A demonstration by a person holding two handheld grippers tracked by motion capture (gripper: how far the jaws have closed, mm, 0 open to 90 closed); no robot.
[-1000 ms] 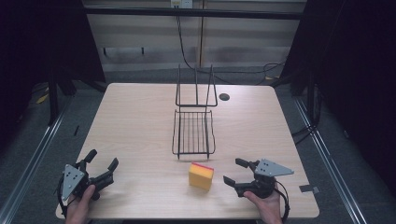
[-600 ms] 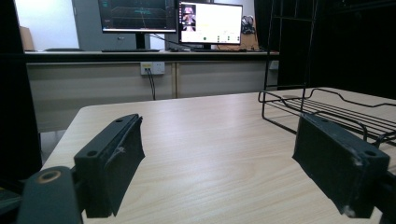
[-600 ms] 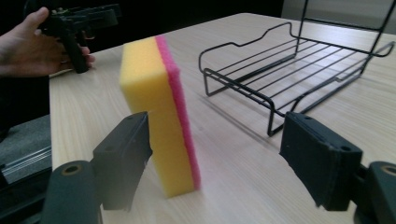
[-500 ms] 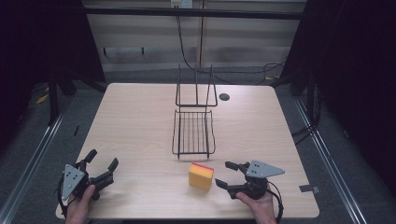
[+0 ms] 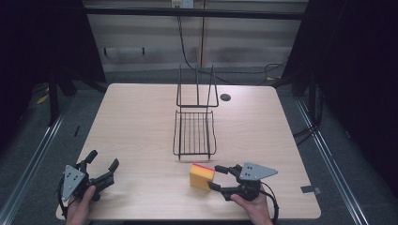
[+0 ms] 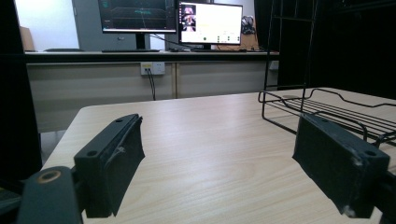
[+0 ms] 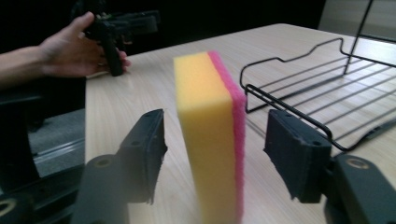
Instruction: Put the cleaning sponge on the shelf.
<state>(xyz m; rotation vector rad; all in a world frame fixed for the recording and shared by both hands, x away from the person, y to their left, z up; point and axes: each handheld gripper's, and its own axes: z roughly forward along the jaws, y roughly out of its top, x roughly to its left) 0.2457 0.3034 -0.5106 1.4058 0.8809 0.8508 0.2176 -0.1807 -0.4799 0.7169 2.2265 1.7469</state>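
1. From the high view I see the sponge (image 5: 202, 176) standing on edge near the table's (image 5: 141, 122) front edge, just in front of the wire rack (image 5: 195, 133), with my right gripper (image 5: 217, 177) at its side.
2. My right gripper view adds the detail: its jaws have just been closing, the sponge (image 7: 212, 135) sits between them, and gaps remain on both sides.
3. My left gripper (image 5: 101, 164) rests at the front left corner; its own view shows jaws wide apart over bare wood, plus monitors (image 6: 170, 21) beyond.
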